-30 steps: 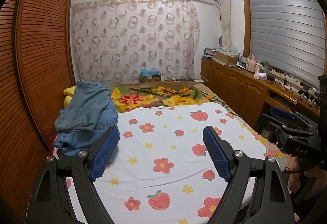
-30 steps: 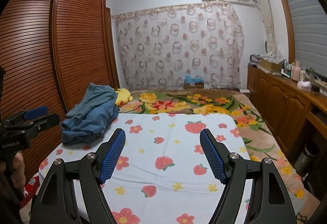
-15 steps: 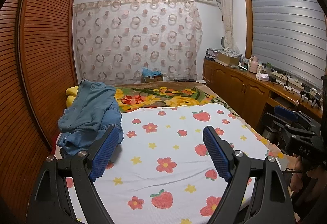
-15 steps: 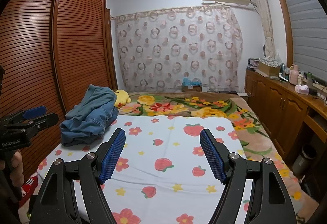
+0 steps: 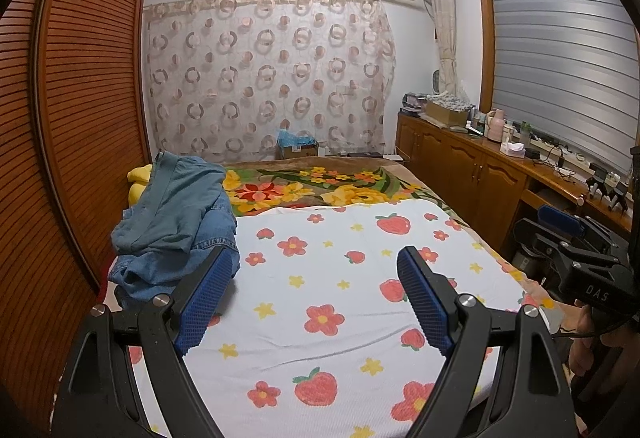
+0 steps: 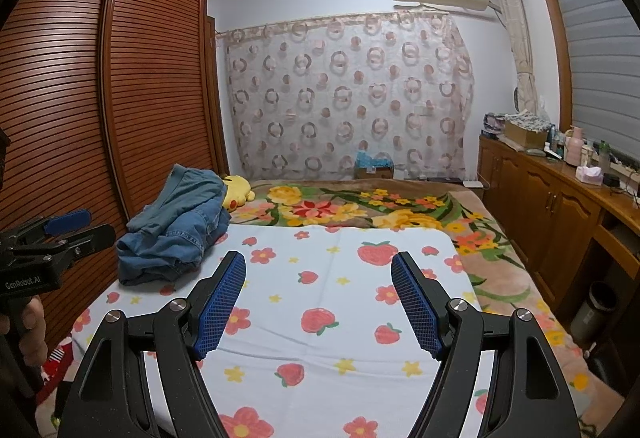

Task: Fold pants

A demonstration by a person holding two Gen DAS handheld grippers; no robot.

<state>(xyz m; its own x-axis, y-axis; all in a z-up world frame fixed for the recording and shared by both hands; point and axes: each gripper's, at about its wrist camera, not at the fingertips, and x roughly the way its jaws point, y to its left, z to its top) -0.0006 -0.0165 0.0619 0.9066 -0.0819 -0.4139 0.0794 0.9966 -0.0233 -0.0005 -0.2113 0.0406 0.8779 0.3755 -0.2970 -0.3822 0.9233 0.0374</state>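
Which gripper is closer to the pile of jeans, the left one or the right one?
Left. The left gripper has one finger right in front of the jeans. The right gripper is farther out over the sheet. Both are open and touch nothing.

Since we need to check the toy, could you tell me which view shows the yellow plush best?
The right wrist view: the yellow plush lies exposed beside the denim pile. The left wrist view shows only a yellow sliver behind the pile.

Bed point(image 5: 432, 198) under a strawberry sheet point(image 5: 340, 302); crumpled pants point(image 5: 176, 222) at its left edge
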